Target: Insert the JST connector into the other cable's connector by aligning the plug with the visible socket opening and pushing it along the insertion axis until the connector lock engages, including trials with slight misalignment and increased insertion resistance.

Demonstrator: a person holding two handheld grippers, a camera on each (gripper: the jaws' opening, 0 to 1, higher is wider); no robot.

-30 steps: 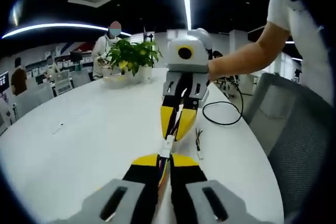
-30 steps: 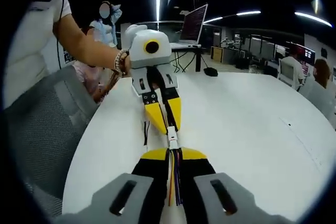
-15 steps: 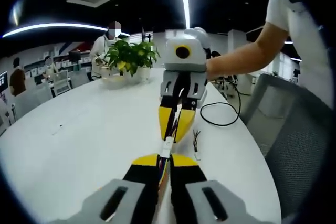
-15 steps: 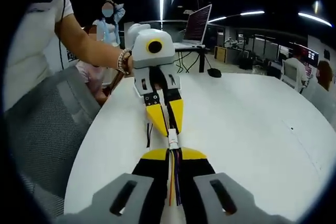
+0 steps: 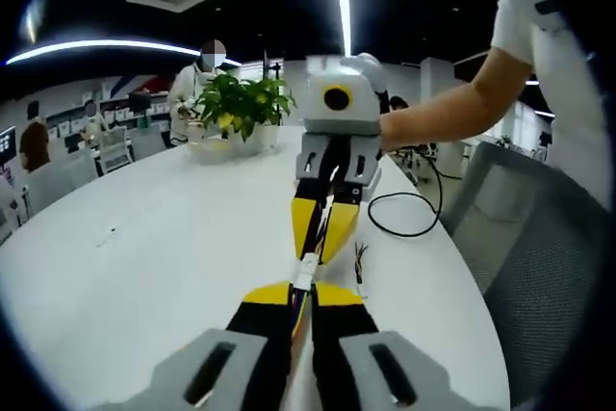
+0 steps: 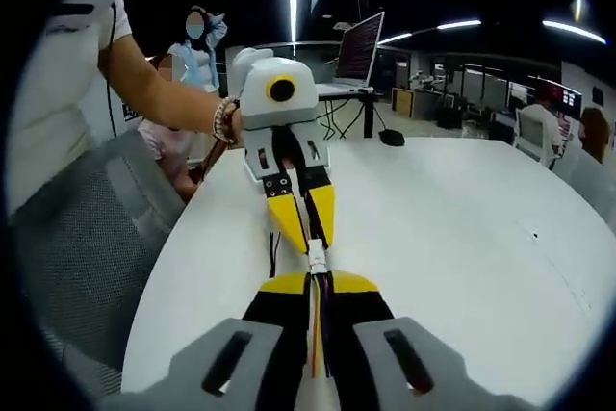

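My two grippers face each other tip to tip above the white table. In the left gripper view my left gripper is shut on a bundle of coloured wires, and a small white connector sticks out past its yellow tips. The right gripper comes down from the top, shut on its own cable. In the right gripper view my right gripper is shut on coloured wires. The white connector bridges the gap to the left gripper. Whether the lock is engaged cannot be told.
A potted plant stands at the table's far side. A black cable loop and a loose wire bundle lie near the edge. A mesh chair is close by. A laptop, a mouse and people are behind.
The grippers stay tip to tip with the connector between them. Only the views have shifted slightly.
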